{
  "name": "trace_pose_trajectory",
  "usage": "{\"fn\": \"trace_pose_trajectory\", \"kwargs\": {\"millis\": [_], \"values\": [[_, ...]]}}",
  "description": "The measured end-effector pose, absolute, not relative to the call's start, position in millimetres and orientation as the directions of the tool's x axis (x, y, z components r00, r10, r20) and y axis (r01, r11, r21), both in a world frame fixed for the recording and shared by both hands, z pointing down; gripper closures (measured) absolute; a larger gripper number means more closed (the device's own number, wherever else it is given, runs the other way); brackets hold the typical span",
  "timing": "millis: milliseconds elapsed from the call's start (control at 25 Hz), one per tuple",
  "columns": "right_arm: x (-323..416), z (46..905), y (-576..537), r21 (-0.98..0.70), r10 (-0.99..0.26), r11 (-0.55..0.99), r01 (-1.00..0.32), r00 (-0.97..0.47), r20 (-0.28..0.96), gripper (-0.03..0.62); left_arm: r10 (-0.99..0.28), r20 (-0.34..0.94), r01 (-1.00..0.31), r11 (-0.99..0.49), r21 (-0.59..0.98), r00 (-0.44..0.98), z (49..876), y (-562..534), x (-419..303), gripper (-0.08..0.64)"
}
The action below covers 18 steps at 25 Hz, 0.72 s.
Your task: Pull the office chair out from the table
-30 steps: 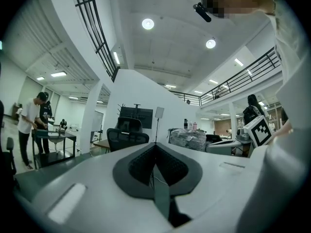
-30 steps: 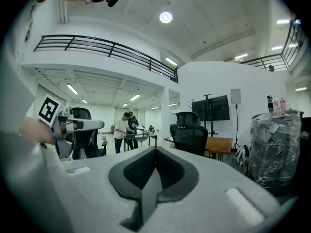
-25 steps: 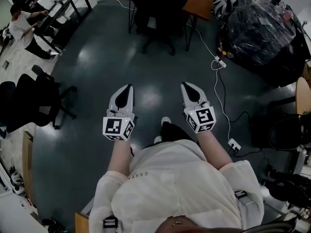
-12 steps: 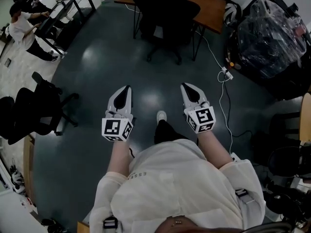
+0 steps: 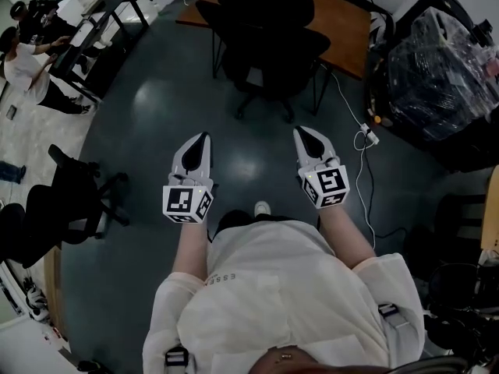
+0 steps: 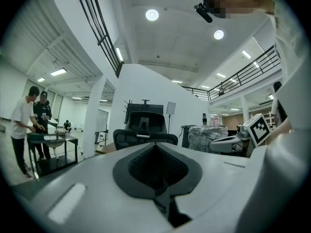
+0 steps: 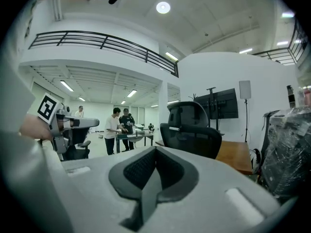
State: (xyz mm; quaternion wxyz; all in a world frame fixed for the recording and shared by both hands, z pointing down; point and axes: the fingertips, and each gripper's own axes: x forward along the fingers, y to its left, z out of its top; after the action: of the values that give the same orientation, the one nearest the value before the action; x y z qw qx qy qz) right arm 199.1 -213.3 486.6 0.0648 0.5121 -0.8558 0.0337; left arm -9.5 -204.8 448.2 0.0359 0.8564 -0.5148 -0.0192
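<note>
**Chair pull: approach step, no contact yet**

Step (judged): reach-in phase. Office chair [image 5: 265,29] sits at top centre of head view, pushed up to the near edge of the wood table [image 5: 347,18], backrest toward the person, wheel base on the dark floor [image 5: 156,115]. Open floor lies between it and both grippers.

Jaws: left gripper [image 5: 203,142] fully closed, tips together, nothing between them. Right gripper [image 5: 304,136] same, closed and empty. Both held about level, side by side, pointing at the chair; each gripper view has the backrest straight ahead.

Next move (judged): close the gap, open at least one pair of jaws, take the backrest top edge or an armrest, then draw straight back. Wheels should roll easily; grip must be firm enough not to slip off the padding.

Count:
- grippers: 2
- office chair at table: 1
- wood table: 1
- spare chair [image 5: 74,201], left edge: 1 sure, maybe a 2nd beside it, can't tell
- black desk [image 5: 109,10], upper left: 1
- people [image 5: 23,53] at that desk: 2
- plastic-wrapped bundle [image 5: 444,61], right: 1
- power strip [image 5: 368,137] w/ cable: 1
</note>
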Motion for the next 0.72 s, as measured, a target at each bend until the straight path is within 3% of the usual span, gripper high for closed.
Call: {"fn": "trace_pose_trajectory", "kwargs": {"millis": [400, 720], "values": [[201, 488, -315, 0.024, -0.919, 0.375, -0.927, -0.367, 0.145, 0.6, -0.829, 0.006, -0.827, -0.558, 0.073, 0.56, 451, -329, -8, 0.543], [186, 476, -399, 0.106, -0.968, 0.222, -0.969, -0.207, 0.139, 0.6, -0.716, -0.001, -0.715, -0.697, 0.062, 0.698, 433, -454, -16, 0.543]]}}
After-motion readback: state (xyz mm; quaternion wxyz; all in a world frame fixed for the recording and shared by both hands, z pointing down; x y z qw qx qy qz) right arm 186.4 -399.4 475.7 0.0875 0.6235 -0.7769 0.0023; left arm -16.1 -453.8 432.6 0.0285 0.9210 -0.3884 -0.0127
